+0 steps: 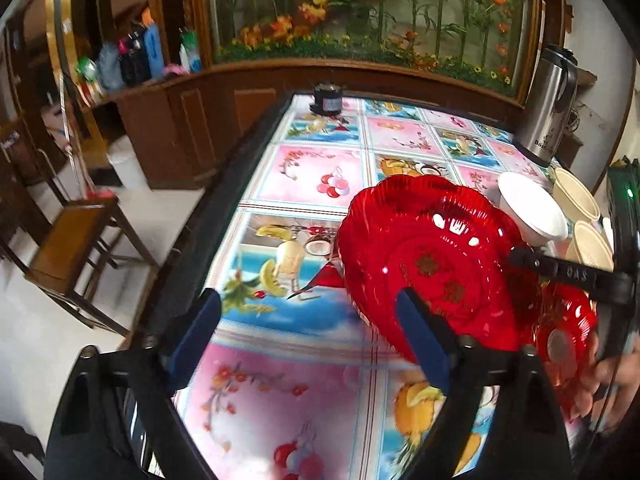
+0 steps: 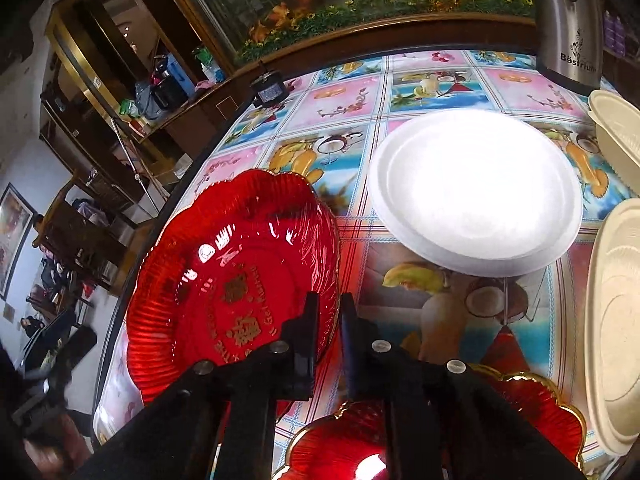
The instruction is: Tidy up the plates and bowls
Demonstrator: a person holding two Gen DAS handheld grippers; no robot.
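Honestly this looks like early days on the sorting. The right tool (image 2: 329, 312) has its jaws pinched down on the near rim of the big red plate (image 2: 236, 280), which sits at about 9 o'clock from the tool in the right wrist view, out by the left edge of the tabletop (image 2: 400, 92). In the left wrist view that plate looks tipped up on one side, so my guess is it's mid-pickup.

The left tool (image 1: 308, 320) is spread wide with nothing between its blue pads (image 1: 420, 336), hanging over the cloth just beside the plate's edge.

Everything else looks unsorted to me:
- white foam plate (image 2: 476, 196) at 1 o'clock, lying on its own
- two cream bowls (image 2: 616, 320) over at 3 o'clock, side by side, not nested
- a smaller red plate (image 2: 540, 404) right under the right tool at 6 o'clock

So no stack anywhere that I can see. The red ones probably want to go together, then the white plate and the bowls. Most of the job is left.
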